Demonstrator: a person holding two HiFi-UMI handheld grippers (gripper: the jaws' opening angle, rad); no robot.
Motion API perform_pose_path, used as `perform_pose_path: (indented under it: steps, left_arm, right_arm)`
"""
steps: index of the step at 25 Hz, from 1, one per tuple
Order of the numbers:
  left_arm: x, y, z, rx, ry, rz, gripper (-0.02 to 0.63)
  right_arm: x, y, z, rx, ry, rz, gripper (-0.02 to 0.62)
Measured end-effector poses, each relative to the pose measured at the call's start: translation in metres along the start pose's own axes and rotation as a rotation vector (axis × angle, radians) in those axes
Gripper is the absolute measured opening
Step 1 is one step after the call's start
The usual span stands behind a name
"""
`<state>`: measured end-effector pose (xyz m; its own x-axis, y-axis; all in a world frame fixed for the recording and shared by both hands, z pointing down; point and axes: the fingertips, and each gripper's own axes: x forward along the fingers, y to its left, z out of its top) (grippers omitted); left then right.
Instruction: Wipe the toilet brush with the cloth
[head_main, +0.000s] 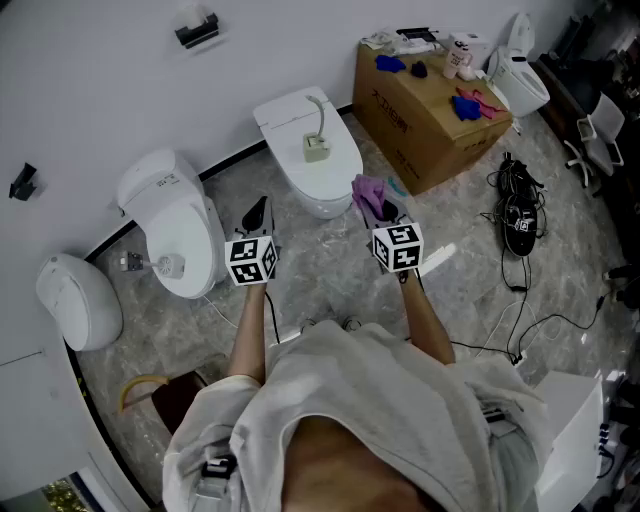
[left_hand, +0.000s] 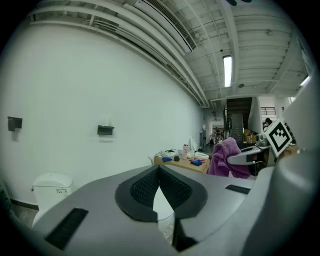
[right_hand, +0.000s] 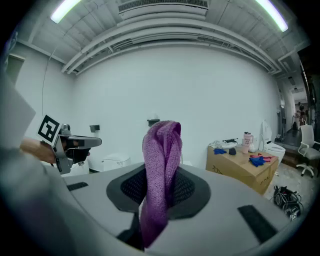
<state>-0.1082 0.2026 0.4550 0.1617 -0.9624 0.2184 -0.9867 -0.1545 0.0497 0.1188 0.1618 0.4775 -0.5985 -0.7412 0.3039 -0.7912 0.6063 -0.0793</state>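
The toilet brush (head_main: 318, 135), white with a curved handle in a small square holder, stands on the closed lid of the middle toilet (head_main: 335, 175). My right gripper (head_main: 385, 212) is shut on a purple cloth (head_main: 367, 192), which hangs folded between its pads (right_hand: 161, 175) just in front of that toilet. The same cloth (left_hand: 227, 157) shows at the right of the left gripper view. My left gripper (head_main: 257, 208) is held beside it to the left, level with it; its pads (left_hand: 145, 187) meet at the tips and hold nothing. Neither gripper touches the brush.
A second toilet (head_main: 175, 225) stands at the left and a rounded white one (head_main: 75, 300) further left. A cardboard box (head_main: 430, 125) with small items on top sits at the back right. Black cables (head_main: 518, 215) lie on the marble floor at the right.
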Motion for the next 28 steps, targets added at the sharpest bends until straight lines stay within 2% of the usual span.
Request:
perform_pose_path:
  steps: [12,28]
  left_arm:
    - [0.002,-0.025,-0.002,0.011,0.012,0.01,0.02]
    - [0.021,-0.084,-0.029,0.009,0.07,0.013,0.02]
  right_arm:
    - [-0.014,-0.013,-0.008,-0.001,0.007,0.03,0.101]
    - [-0.03,-0.046,-0.036,0.027,0.027,0.081,0.101]
